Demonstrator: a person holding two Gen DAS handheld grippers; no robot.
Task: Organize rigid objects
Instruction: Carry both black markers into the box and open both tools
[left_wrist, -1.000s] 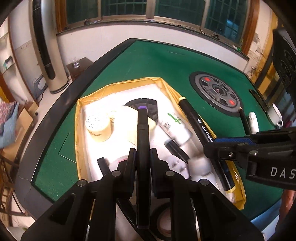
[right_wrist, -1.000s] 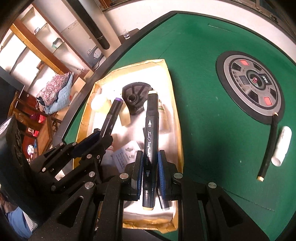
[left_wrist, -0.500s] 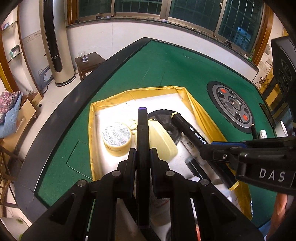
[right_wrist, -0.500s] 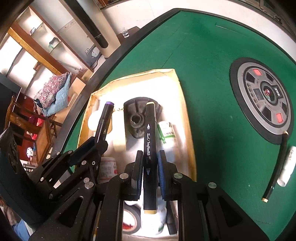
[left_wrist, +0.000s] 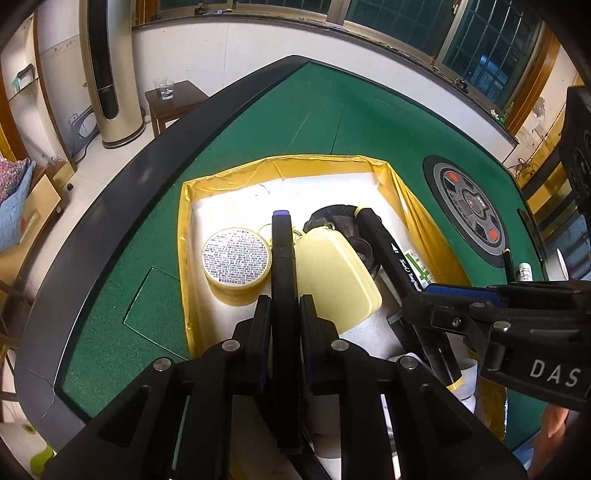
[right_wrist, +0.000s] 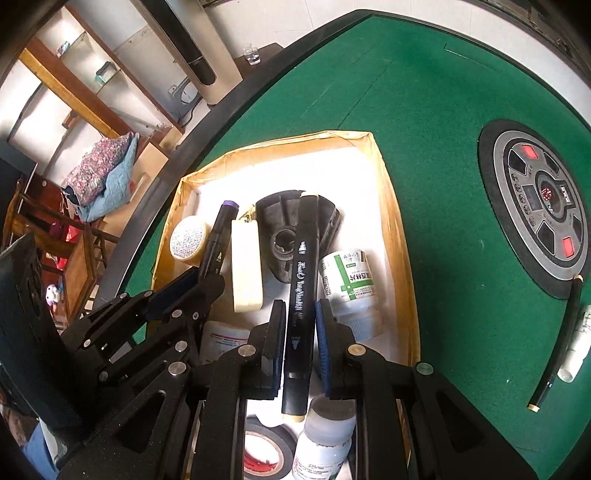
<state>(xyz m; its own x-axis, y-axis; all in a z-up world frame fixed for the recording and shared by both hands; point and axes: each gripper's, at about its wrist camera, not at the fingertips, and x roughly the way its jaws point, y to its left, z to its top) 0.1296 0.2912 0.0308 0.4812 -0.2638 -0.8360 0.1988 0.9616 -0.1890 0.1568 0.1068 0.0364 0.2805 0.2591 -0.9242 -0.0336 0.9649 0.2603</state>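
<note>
I have both jaws clamped: left gripper (left_wrist: 282, 310) on the purple-capped black marker (left_wrist: 282, 258), right gripper (right_wrist: 300, 325) on the cream-capped black marker (right_wrist: 303, 280) (over the yellow-edged box (right_wrist: 397, 236)); I'd lower gently into free gaps.

The room is being seen around a tall champagne-coloured tower fan (left_wrist: 107, 74), which is standing on a pale tiled floor (left_wrist: 110, 158) against a white wall (left_wrist: 229, 55). Just beside the tower fan, a small dark wooden side table (left_wrist: 173, 99) is carrying clear cups (left_wrist: 164, 88). Beyond it, barred windows (left_wrist: 417, 22) in brown frames are being shown dark. On the other side of the tower fan, wooden shelving (right_wrist: 62, 85) is being lit brightly, with a folded quilt (right_wrist: 103, 177) lying near.
</note>
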